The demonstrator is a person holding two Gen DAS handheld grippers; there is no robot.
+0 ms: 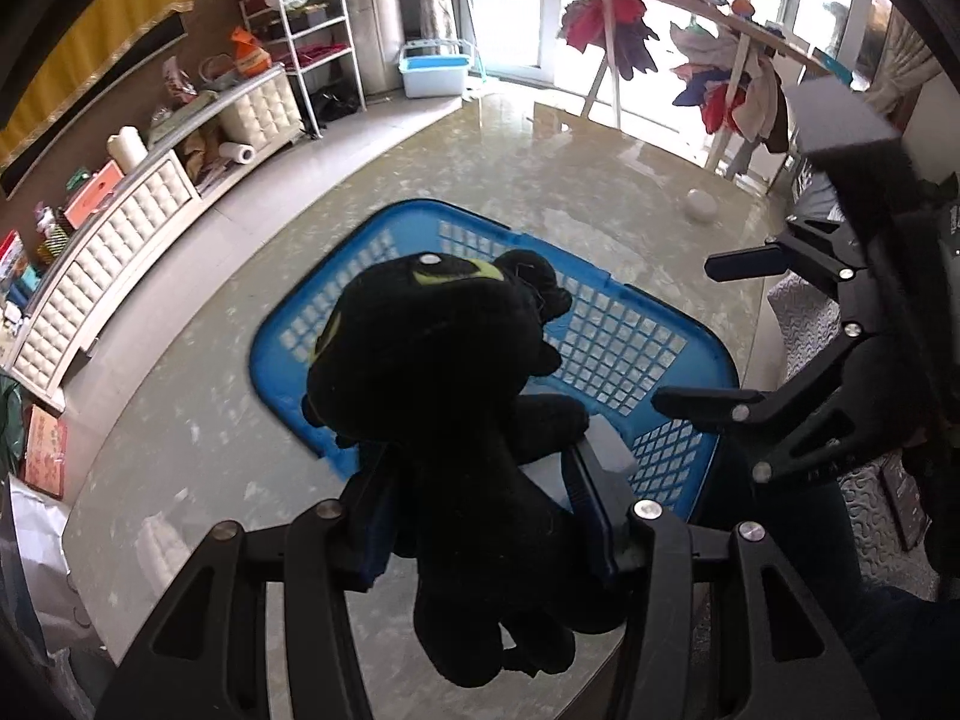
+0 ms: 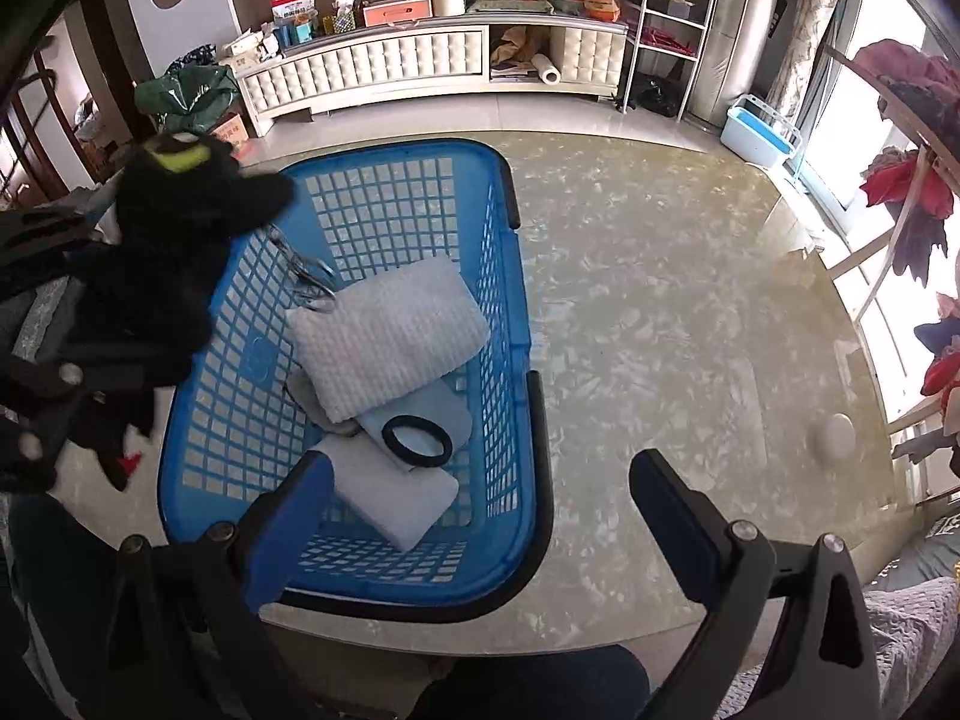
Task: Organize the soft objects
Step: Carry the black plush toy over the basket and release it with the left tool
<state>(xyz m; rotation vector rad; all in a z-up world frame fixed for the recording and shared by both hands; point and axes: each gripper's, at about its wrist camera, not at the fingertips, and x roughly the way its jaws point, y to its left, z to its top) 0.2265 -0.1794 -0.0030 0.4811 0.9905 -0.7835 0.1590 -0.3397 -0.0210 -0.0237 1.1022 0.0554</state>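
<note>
Black plush toy with yellow-green eyes is clamped in your left gripper, above the blue plastic lattice basket; carry it over the folded white towel before letting go; keep your right gripper, spread and empty, clear.

Matt black plush toy – glossy marbled table, blue plastic lattice basket.

From the left wrist we lose most of the blue basket floor behind the black plush toy, whose lower body covers the left gripper fingers' inner faces. From the right wrist the toy's lower end blurs into dark shapes at the left edge. The items on the far cabinet are too small for us to name.
</note>
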